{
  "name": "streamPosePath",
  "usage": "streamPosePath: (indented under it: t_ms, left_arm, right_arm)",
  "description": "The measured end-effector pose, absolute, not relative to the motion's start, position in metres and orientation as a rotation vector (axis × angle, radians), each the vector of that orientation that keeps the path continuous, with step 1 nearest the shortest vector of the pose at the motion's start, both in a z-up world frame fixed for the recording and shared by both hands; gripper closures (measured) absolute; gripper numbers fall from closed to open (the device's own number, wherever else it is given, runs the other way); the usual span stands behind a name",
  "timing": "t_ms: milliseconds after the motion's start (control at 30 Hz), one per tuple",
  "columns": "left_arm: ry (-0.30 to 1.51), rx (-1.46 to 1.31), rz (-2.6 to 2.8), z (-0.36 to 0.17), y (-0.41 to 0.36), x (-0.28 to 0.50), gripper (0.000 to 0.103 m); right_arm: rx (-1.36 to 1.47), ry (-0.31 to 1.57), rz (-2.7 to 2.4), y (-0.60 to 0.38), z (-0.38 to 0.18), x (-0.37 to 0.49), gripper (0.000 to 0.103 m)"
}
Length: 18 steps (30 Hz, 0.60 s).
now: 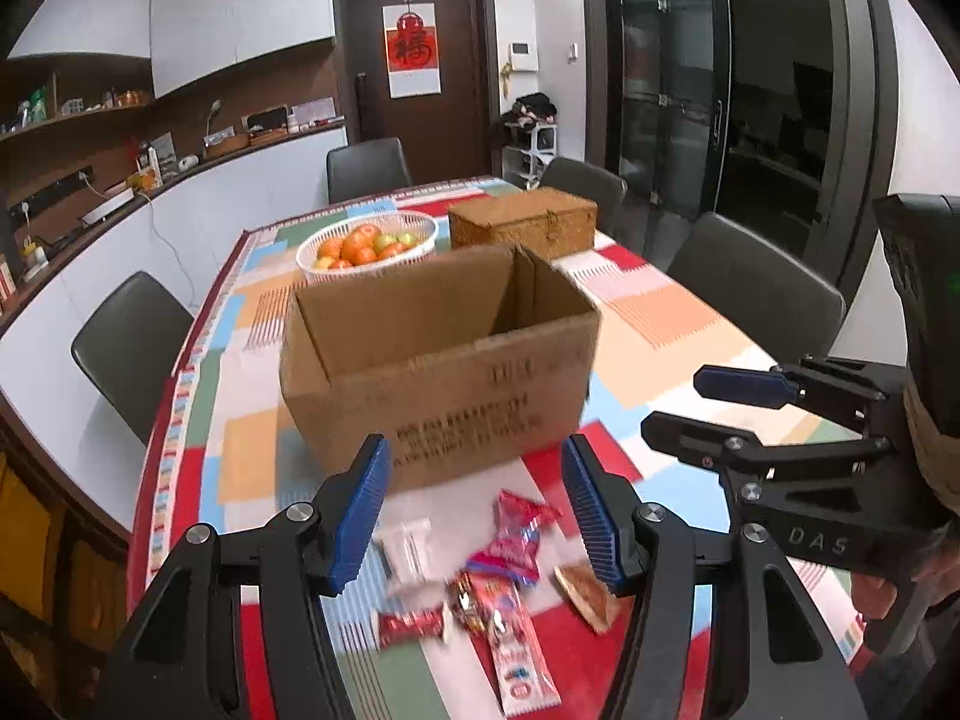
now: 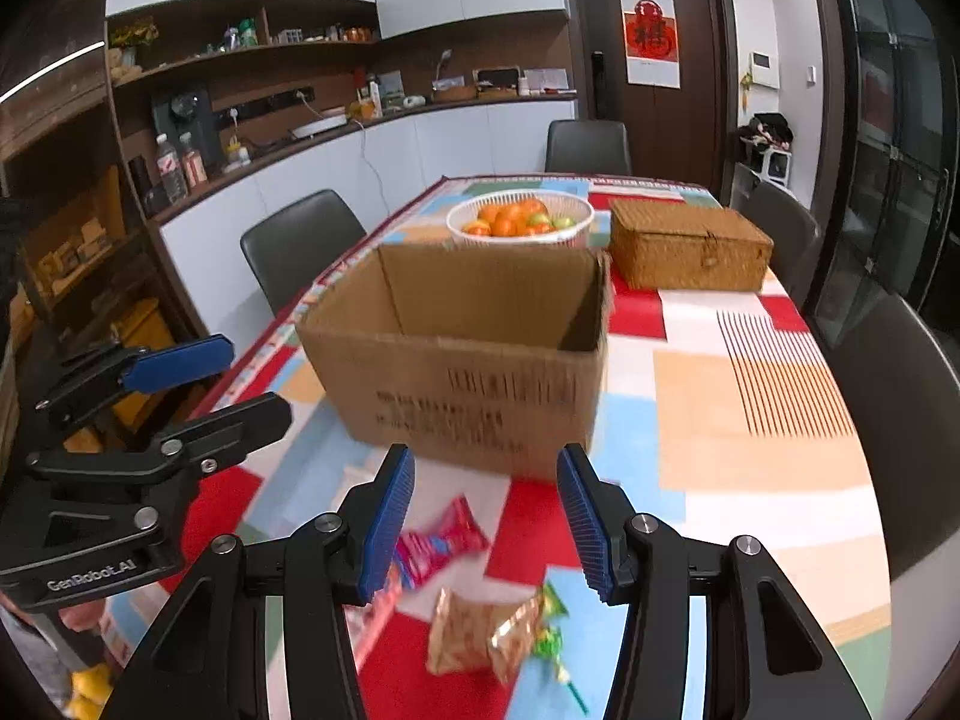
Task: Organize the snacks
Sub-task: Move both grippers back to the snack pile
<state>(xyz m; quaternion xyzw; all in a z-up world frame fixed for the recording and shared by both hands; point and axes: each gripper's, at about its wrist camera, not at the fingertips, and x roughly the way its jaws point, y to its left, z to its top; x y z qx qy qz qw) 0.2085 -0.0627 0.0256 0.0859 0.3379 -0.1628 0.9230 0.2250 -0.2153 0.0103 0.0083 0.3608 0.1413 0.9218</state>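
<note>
Even indoor light falls from overhead, bright on the tabletop (image 1: 678,324) and dimmer toward the dark glass doors (image 1: 720,90). Both fisheye views bend straight lines and go black at the corners. The snack packets (image 2: 480,630) and the cardboard box (image 2: 468,372) print are smeared by motion blur

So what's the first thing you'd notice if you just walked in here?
Probably the big open cardboard box in the middle of the colourful tablecloth, with snack packets scattered in front of it. Behind it sits a white basket of oranges beside a closed wicker box.
</note>
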Motion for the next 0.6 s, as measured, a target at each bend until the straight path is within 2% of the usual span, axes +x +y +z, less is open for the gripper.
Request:
streamPosePath:
  t_ms: [600]
  left_arm:
    - [0.878,0.149,-0.34,-0.061,-0.056,0.165,0.045]
  right_arm:
    - [0.085,0.906,0.281,-0.216,-0.073,0.174,0.052]
